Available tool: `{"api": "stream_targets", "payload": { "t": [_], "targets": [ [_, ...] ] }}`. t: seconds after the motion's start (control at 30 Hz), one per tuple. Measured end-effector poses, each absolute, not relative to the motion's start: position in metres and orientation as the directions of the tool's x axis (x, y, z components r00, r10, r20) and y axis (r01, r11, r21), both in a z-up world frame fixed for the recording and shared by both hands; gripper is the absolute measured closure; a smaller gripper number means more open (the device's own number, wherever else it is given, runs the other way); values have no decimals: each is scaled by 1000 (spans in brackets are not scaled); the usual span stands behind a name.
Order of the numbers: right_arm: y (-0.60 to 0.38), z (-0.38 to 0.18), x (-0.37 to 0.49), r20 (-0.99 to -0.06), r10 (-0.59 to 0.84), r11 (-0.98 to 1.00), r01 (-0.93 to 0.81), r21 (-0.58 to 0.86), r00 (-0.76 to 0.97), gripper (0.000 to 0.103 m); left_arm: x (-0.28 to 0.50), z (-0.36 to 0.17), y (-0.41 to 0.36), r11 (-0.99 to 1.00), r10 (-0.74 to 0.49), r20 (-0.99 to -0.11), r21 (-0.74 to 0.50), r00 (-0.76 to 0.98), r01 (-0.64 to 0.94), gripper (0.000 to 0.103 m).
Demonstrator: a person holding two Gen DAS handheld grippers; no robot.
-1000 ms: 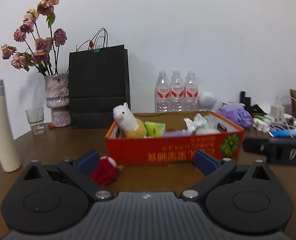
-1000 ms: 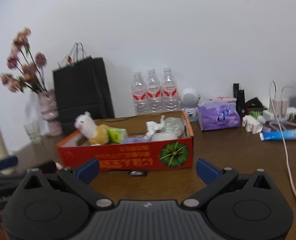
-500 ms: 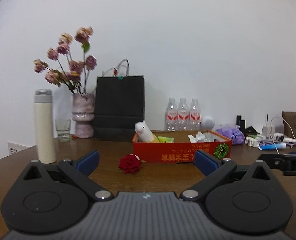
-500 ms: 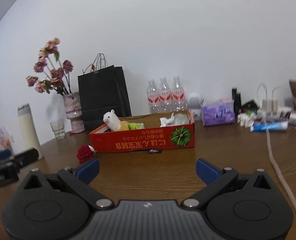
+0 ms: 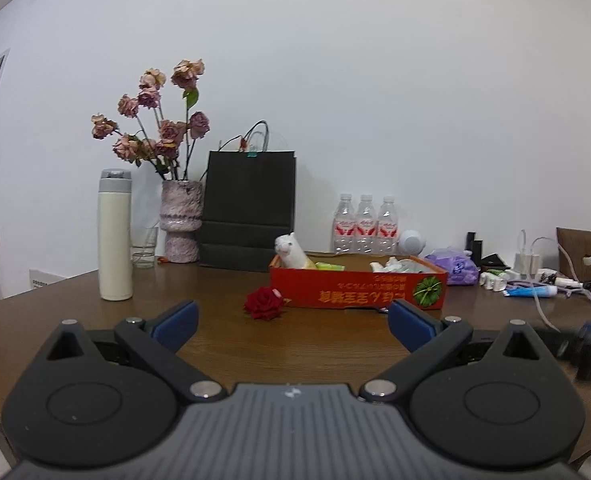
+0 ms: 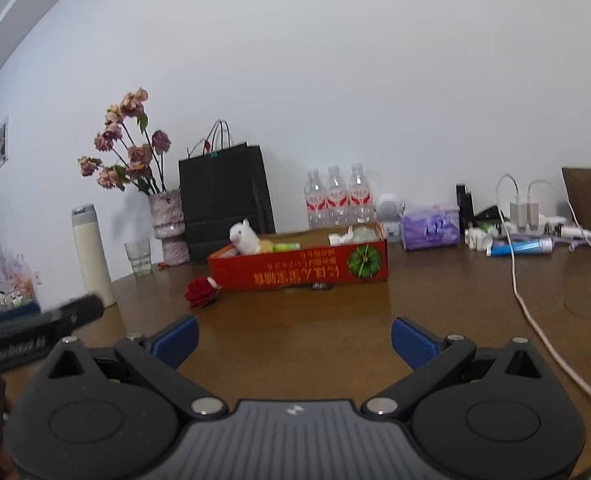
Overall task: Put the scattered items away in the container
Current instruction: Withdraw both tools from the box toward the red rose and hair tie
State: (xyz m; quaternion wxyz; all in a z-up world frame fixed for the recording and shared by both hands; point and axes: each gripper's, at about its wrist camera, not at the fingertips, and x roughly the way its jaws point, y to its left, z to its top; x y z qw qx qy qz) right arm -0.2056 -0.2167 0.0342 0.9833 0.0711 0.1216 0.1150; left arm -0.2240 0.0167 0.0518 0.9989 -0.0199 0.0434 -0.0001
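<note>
Box (image 5: 357, 290) farther off, table (image 5: 223, 336) wider.

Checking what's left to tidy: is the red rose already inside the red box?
No, the red rose lies on the table just outside the red box, by its left end.

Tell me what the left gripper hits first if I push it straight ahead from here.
Probably the red box: it sits dead ahead of the open left gripper. The red rose lies slightly left of centre and nearer, so it could be brushed first; depth is unclear.
</note>
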Motion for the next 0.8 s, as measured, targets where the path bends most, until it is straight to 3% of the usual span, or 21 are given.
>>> {"api": "stream_targets", "payload": {
  "t": [0.27, 0.43, 0.5, 0.67, 0.8],
  "targets": [
    [-217, 18, -181, -327, 276, 953, -213, 215, 904, 2, -207, 37, 11, 999, -23, -186, -27, 982, 18, 0],
    [-219, 11, -150, -421, 268, 959, -197, 204, 867, 16, -187, 33, 22, 999, 22, -223, -42, 975, -32, 0],
    [-220, 14, -133, -428, 285, 956, -221, 194, 857, 17, -171, 35, 32, 996, 20, -249, -83, 968, -42, 0],
    [-212, 25, -62, -447, 293, 956, -246, 163, 845, 23, -97, 49, 54, 991, -9, -320, -127, 947, -34, 0],
    [-193, 29, 10, -477, 296, 955, -269, 125, 828, 30, -20, 51, 60, 999, -18, -352, -42, 936, 4, 0]
  ]
}}
